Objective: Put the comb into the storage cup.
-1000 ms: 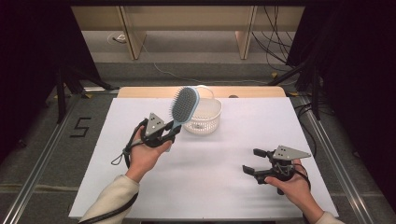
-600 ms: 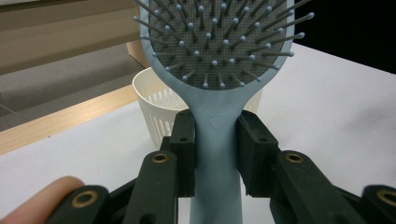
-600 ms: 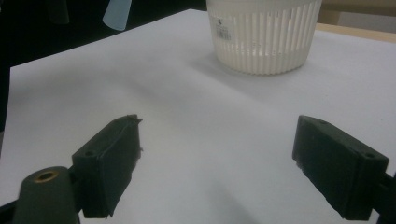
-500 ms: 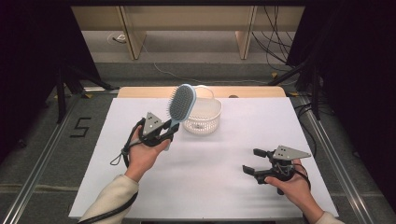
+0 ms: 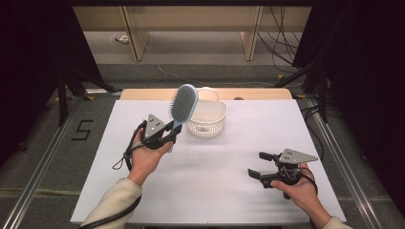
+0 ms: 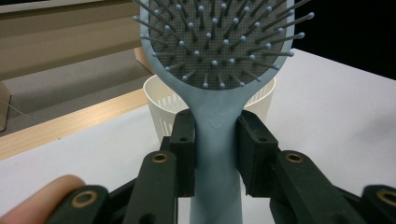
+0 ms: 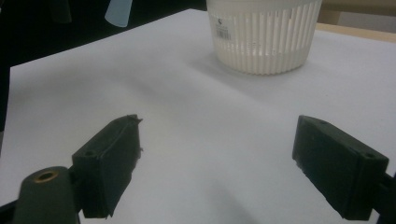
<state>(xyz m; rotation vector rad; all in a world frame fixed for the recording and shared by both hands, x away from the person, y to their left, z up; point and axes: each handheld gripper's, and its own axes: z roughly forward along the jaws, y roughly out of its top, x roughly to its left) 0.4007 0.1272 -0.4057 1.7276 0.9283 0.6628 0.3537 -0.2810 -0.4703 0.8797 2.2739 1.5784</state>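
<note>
The hairbrush (image 5: 183, 103) stands upright just left of the basket (image 5: 207, 119), its handle clamped between the left gripper (image 5: 168, 138) jaws, bristle head overlapping the basket's rim. The right gripper (image 5: 259, 164) rests well right of the basket, jaws wide apart with nothing between them.

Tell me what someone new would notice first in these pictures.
Most striking is the light blue hairbrush, held up off the table by its handle in the left gripper, bristles facing the person. Just behind it a white slatted basket sits on the white table, while the right gripper hovers open at the near right.
</note>
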